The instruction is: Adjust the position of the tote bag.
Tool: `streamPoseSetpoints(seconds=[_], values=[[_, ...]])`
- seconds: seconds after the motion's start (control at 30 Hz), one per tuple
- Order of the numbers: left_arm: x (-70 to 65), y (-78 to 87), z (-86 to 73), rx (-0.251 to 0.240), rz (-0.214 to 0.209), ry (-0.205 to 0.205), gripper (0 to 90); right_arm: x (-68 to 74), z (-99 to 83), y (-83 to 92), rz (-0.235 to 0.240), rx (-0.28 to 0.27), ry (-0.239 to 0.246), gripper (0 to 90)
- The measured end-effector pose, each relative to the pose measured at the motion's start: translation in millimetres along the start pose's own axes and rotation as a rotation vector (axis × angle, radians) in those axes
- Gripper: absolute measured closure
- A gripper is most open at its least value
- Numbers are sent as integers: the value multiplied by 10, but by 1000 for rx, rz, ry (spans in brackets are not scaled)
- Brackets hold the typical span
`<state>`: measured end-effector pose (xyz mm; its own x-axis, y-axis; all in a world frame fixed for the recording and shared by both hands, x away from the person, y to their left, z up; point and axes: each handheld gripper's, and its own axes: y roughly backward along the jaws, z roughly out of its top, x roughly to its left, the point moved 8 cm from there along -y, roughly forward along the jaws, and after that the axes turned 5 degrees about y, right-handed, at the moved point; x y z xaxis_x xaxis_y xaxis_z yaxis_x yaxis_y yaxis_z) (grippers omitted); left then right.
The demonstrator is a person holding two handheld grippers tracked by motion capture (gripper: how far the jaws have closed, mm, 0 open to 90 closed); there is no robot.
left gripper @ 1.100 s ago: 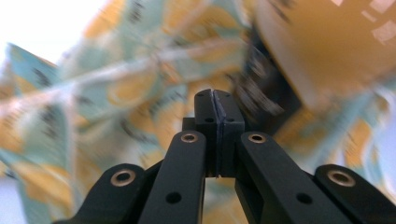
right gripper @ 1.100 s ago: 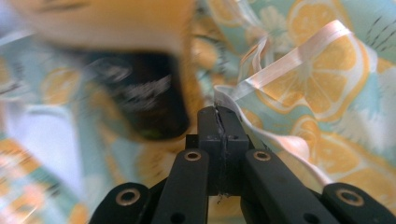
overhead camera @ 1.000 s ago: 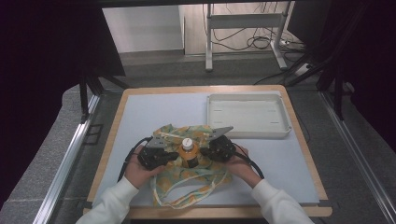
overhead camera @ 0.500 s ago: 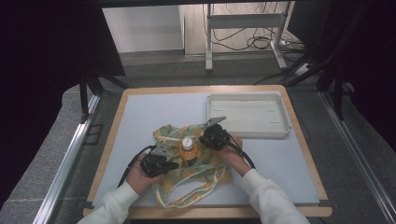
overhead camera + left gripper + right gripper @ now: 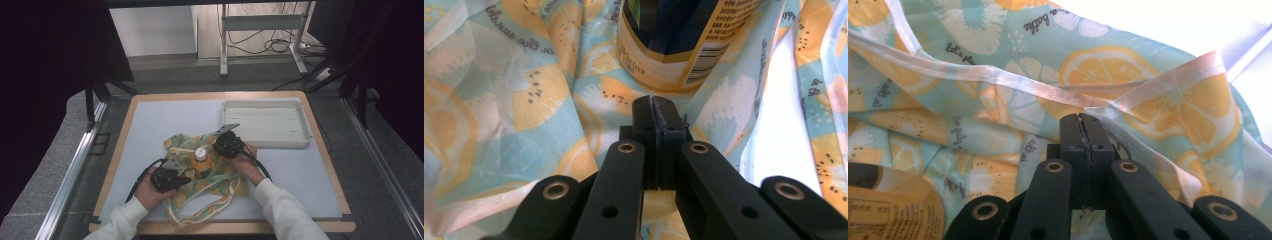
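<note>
- Nearest the person, loops of white strap (image 5: 200, 212) from the lemon-print cloth bag (image 5: 225, 177) trail toward the near edge of the worktop (image 5: 150, 125).
- The left hand-held gripper (image 5: 171, 164) sits at the bag's near-left side, jaws pinched fully together. In the left gripper view its tips (image 5: 655, 107) rest low against the fabric just before the bottle; whether a fold is caught there is hard to tell.
- The bottle (image 5: 200, 161) stands upright mid-bag, white cap up, cloth gathered round it.
- A second ago both hand-held grippers flanked the bottle side by side; since then the right hand-held gripper (image 5: 227, 131) has swung to the far-right edge of the bag. Its jaws are clamped on the strap-trimmed rim (image 5: 1128, 107). This looks like the rim being drawn outward to widen the mouth around the bottle.
- Writing: a barcode and small label text ending in "Drink" on the bottle (image 5: 674, 45); script on the cloth reads "let's pla…".
- Farthest, the white tray (image 5: 265, 122) lies at the far right.
</note>
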<state>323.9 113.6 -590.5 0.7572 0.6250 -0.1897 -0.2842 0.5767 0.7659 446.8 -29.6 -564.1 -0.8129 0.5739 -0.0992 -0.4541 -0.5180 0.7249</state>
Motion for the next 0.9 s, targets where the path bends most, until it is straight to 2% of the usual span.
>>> streamPoseSetpoints(seconds=[0.4, 0.7, 0.8, 0.9], values=[[-46, -2, -19, -1, -24, -2, 900, -31, 0, -51, -7, 1, -11, 893], [-92, 17, -94, 9, -39, -2, 900, -47, -9, -43, -6, 0, -17, 893], [-88, 30, -91, 4, -38, -1, 900, -50, -13, -46, -7, 2, -15, 893], [-53, 80, -57, -27, -30, 7, 900, -50, -9, -41, -2, -1, -18, 893]])
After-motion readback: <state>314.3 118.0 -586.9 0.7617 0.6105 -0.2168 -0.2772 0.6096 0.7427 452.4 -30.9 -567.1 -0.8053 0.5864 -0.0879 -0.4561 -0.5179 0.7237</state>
